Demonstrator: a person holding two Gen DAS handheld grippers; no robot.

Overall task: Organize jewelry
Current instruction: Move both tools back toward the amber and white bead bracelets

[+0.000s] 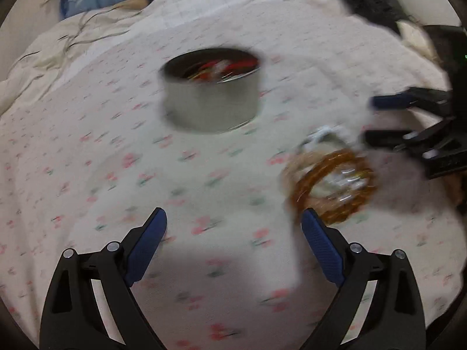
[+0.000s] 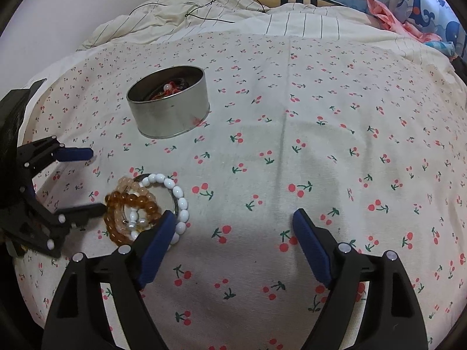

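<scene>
Hovering over cherry-print sheet | both grippers, left gripper and right gripper, spread, holding nothing | bracelet pile just beside right gripper's finger, tin well apart | risk: tangled bracelets, one pinch drags several, spills short of tin.

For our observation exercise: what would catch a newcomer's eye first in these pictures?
Likely the pile of beaded bracelets, amber, peach and white, on the cherry-print sheet between the two open grippers. Behind it stands a round metal tin already holding red jewelry.
</scene>
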